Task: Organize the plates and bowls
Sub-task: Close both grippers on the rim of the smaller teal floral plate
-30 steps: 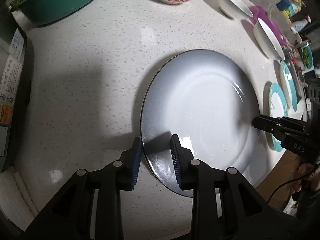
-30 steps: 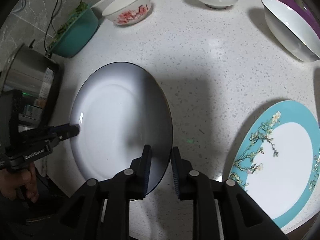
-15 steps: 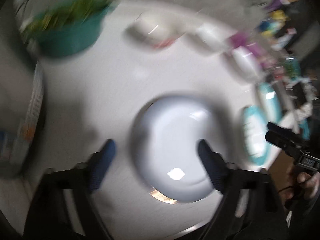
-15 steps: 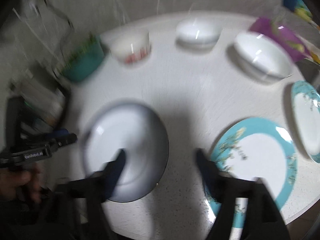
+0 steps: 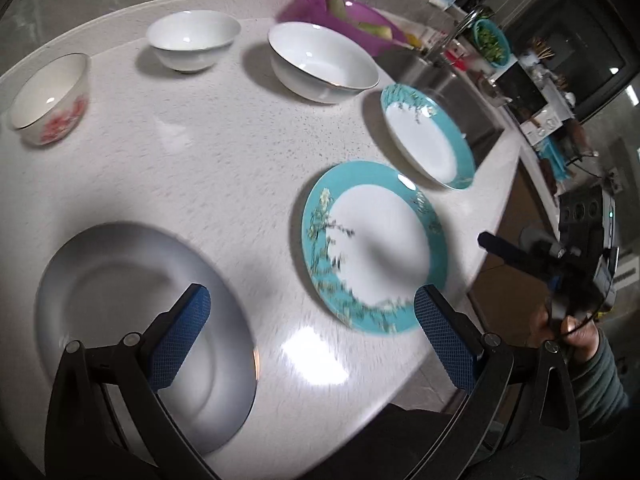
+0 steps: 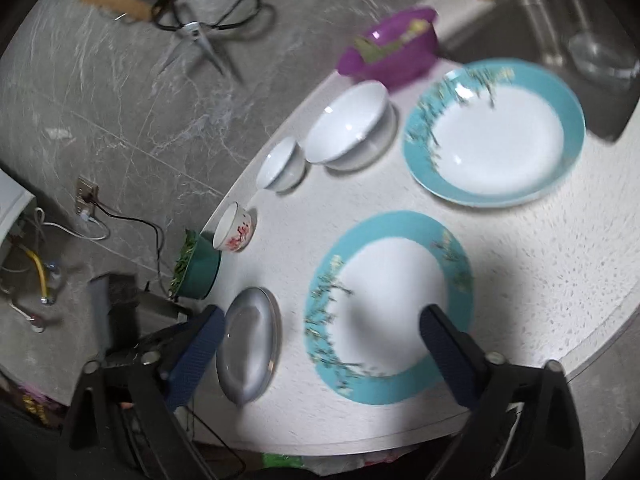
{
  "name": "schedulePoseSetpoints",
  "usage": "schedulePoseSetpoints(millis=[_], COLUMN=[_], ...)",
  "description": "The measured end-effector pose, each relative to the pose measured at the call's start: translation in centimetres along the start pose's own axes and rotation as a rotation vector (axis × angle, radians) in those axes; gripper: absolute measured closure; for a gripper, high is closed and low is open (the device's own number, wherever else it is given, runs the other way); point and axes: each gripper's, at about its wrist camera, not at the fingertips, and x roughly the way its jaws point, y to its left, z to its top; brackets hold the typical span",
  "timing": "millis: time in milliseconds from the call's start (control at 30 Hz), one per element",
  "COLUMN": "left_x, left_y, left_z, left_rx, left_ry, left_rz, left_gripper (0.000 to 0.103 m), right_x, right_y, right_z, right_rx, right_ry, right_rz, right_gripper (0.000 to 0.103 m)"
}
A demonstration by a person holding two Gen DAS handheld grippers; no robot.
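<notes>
A grey plate [image 5: 120,300] lies flat on the white counter [image 5: 200,168] with nothing holding it. My left gripper [image 5: 310,294] hovers above the counter between the grey plate and a teal-rimmed plate [image 5: 376,248]; its jaws are opening and nothing is between them. My right gripper [image 6: 320,316] stands open and bare above the teal-rimmed plate [image 6: 392,308], with the grey plate [image 6: 250,344] to its left. A second teal plate [image 5: 428,136] lies farther back. A large white bowl [image 5: 324,66], a small white bowl [image 5: 192,44] and a flowered bowl [image 5: 48,100] stand in a row at the rear.
A purple bowl [image 5: 352,16] with scraps stands behind the large bowl, beside the sink [image 6: 560,40]. A green bowl of greens [image 6: 200,272] sits at the counter's left end. Scissors [image 6: 200,36] hang on the grey wall. The counter's rounded edge [image 6: 580,360] runs close to both grippers.
Both grippers let go of the grey plate's rim, opened wide and pulled back and up. Both now look toward the teal plates on the right.
</notes>
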Motion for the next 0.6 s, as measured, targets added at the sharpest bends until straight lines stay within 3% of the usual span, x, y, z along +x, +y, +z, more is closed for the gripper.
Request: schedulePoseSetpoints(millis=[67, 100, 167, 367, 600], left_x=[2.2, 3.1, 5.3, 8.3, 10.2], left_y=[-1.0, -1.3, -1.8, -1.5, -1.8], left_z=[0.6, 0.6, 1.4, 1.8, 1.4], left_rx=[0.018, 0.026, 0.027, -0.022, -0.036], left_ry=[0.032, 0.045, 0.080, 0.128, 0.155], left_rz=[0.050, 0.058, 0.083, 0.121, 0.104], left_gripper=[0.001, 0.001, 0.001, 0.002, 0.007], right_x=[1.1, 1.7, 2.6, 3.5, 2.8], right_y=[-2.6, -3.7, -5.5, -7.6, -9.0], right_z=[0.3, 0.5, 0.9, 2.6, 2.9], right_rx=[0.024, 0.042, 0.053, 0.024, 0.010], right_ry=[0.065, 0.100, 0.161, 0.212, 0.235], right_rz=[-0.003, -0.017, 0.000, 0.076, 0.105], right_gripper=[0.022, 0.037, 0.050, 0.053, 0.053])
